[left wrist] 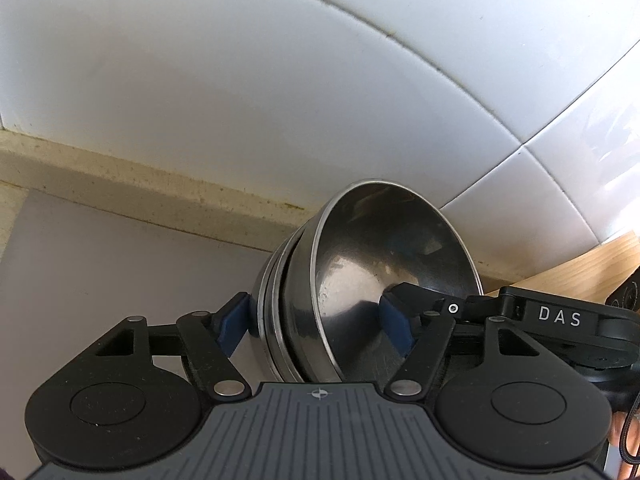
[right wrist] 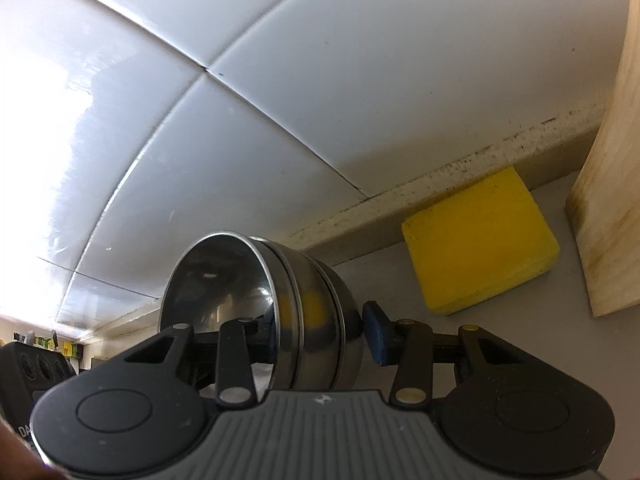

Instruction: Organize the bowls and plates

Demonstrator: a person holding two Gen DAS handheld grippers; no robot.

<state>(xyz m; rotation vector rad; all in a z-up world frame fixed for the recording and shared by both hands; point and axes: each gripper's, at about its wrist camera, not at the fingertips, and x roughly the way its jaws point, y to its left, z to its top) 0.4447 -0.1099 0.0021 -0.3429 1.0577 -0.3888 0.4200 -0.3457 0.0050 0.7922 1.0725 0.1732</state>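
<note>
Three nested steel bowls point(left wrist: 376, 276) hang tilted near the tiled wall point(left wrist: 280, 80), pinched by our left gripper point(left wrist: 316, 322) and right gripper point(right wrist: 324, 334), seemingly through the walls; loosen either and we risk bowls sliding apart, clattering beside the sponge point(right wrist: 480, 244).

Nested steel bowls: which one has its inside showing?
The innermost bowl, whose open mouth shows its shiny inside. The outer bowls show only rims and outer walls, stacked behind it.

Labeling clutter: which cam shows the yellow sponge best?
Right wrist: the yellow sponge lies in full view by the wall's base, beside a wooden board. Left wrist shows none of it.
</note>
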